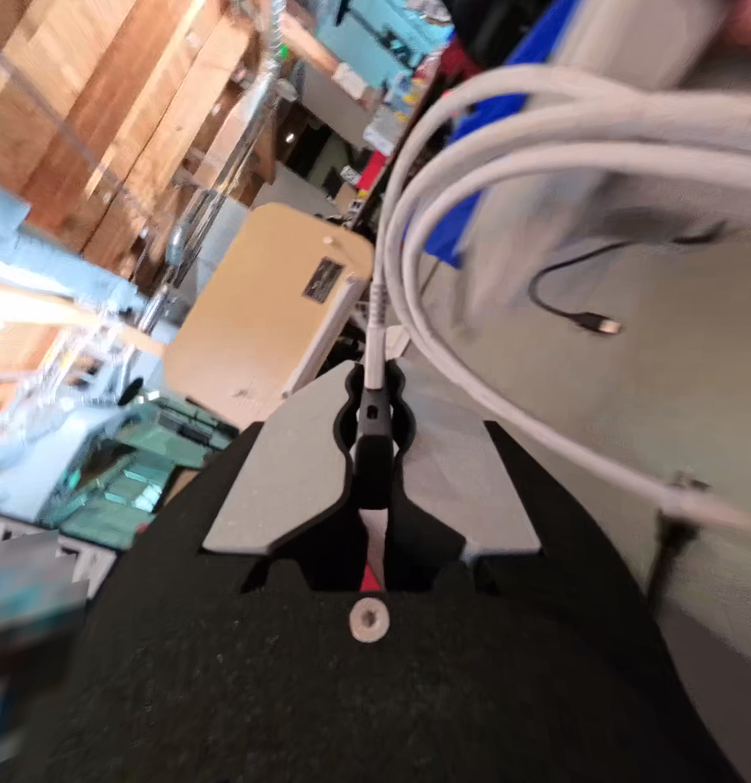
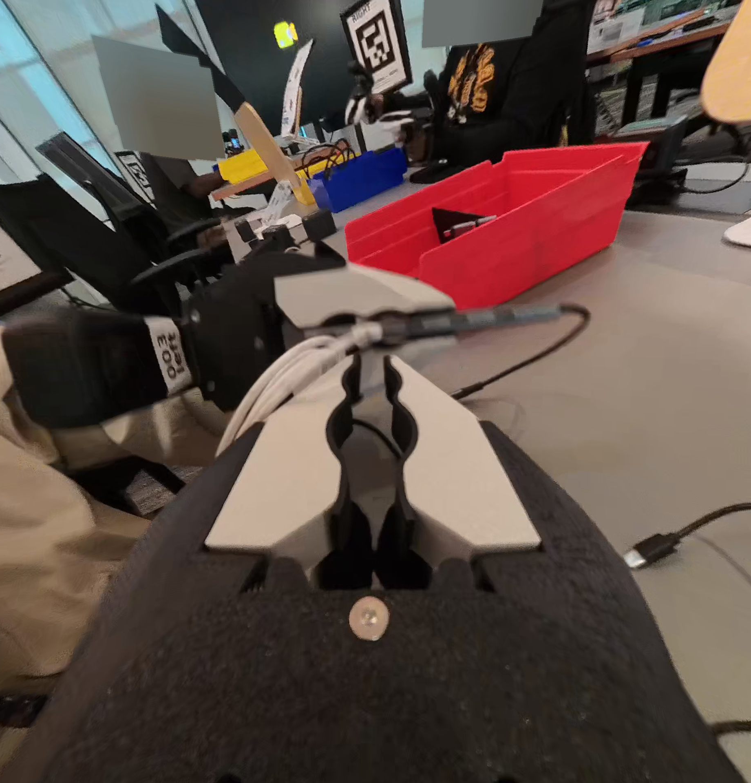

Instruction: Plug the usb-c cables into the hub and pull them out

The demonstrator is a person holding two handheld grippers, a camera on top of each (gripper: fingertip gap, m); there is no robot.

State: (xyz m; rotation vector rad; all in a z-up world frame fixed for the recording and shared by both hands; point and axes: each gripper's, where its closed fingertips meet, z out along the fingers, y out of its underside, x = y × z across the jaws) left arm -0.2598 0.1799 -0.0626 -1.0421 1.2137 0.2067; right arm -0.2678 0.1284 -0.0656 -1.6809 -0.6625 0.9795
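My left gripper [image 1: 374, 373] is shut on a slim black hub [image 1: 371, 432]. A white cable [image 1: 450, 190] leaves it at the fingertips and loops off to the right. In the right wrist view the left gripper [image 2: 407, 326] comes in from the left, held above the table, with a dark bar [image 2: 501, 318] sticking out past its tips and the white cable [image 2: 280, 381] hanging back. My right gripper [image 2: 371, 368] sits just below it, jaws a little apart and empty. A loose black cable plug [image 2: 649, 551] lies on the table to the right; it also shows in the left wrist view [image 1: 598, 326].
A grey table [image 2: 640, 402] carries a red bin [image 2: 513, 254] behind the grippers. A blue bin [image 2: 365, 178] and a yellow one stand farther back. A gloved hand [image 2: 90, 364] holds the left gripper. A seated person and chairs are beyond the table. The grippers' ends are close to 6 cm from one another.
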